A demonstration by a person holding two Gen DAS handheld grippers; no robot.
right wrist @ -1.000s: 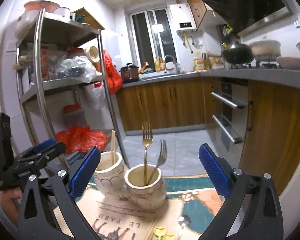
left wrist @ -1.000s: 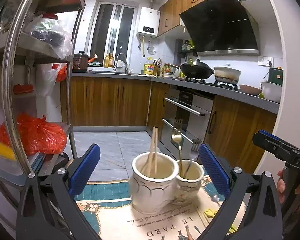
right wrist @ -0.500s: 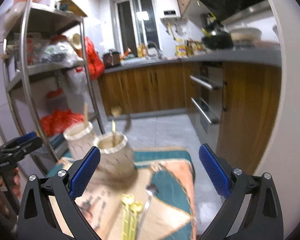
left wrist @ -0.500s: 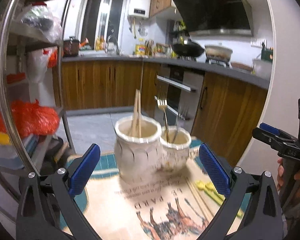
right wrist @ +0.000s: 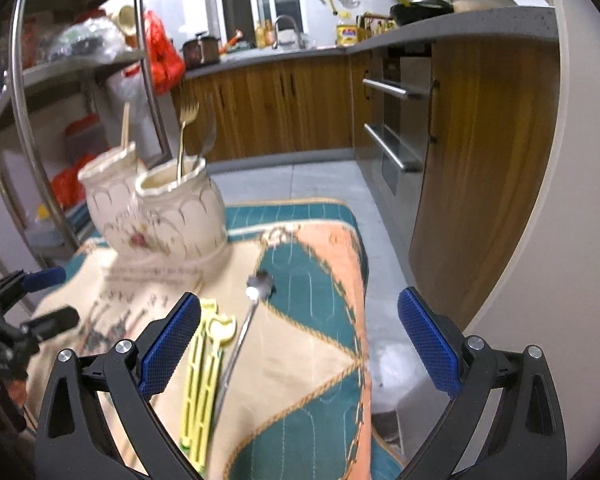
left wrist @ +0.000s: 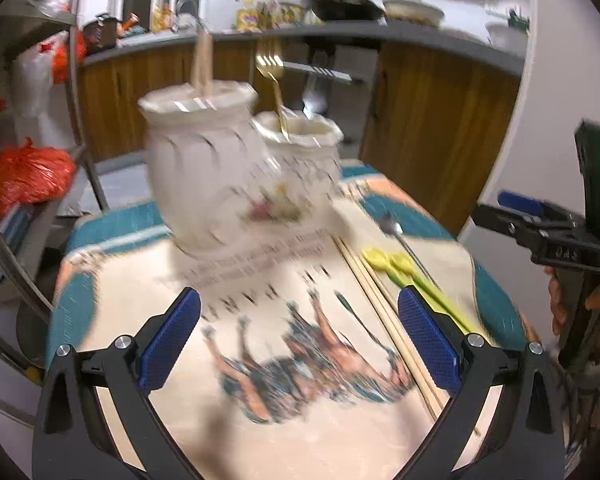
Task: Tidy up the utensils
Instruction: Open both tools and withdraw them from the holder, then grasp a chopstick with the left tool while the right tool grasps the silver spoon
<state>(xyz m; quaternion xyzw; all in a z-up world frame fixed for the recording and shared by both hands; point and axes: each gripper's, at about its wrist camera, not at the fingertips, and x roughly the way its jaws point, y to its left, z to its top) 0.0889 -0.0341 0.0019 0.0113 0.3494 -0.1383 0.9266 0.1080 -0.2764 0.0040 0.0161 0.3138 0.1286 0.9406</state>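
Right wrist view: jaws spread wide, empty, above silver spoon (right wrist: 236,344); risk of nudging yellow utensils (right wrist: 204,376) just beside.

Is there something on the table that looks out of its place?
Yes. A metal spoon, two yellow plastic utensils and wooden chopsticks lie loose on the cloth, while the two ceramic holders already hold forks and chopsticks upright.
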